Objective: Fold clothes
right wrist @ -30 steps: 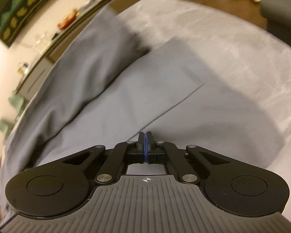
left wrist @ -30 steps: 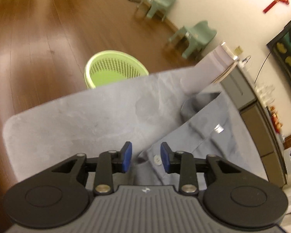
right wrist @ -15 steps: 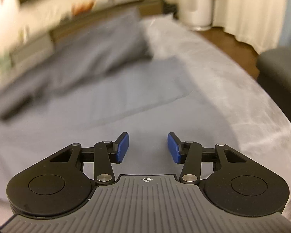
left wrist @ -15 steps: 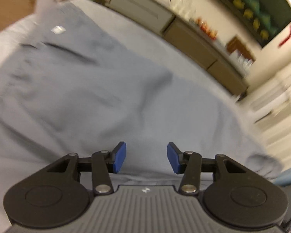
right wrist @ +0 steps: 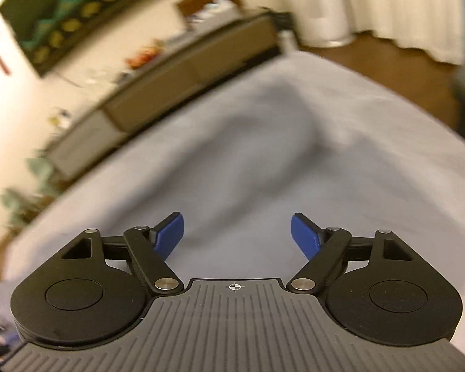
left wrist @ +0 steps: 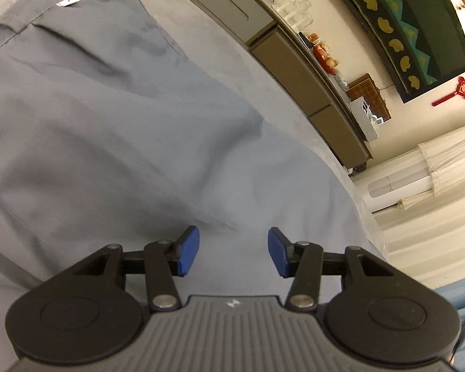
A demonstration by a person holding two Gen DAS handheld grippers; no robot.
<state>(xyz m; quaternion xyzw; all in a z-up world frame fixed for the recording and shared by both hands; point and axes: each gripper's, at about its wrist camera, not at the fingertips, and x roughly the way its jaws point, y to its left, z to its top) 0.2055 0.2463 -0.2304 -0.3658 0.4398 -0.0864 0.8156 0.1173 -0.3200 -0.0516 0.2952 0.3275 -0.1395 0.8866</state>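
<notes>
Two claws now stand spread and empty over the grey tabletop (left wrist: 220, 46). A second ago our right claw (right wrist: 237, 235) was pressed shut on the grey shirt (left wrist: 93, 130); it has since let go and swung away, so we judge one fold laid down. The shirt lies flat on the tabletop beneath our left claw (left wrist: 233, 250), collar label at the far end. No basket shows now; the green one seen earlier has left our view.

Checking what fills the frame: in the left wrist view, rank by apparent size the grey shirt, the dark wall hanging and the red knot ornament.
1. grey shirt, though nearness inflates it
2. dark wall hanging
3. red knot ornament
</notes>
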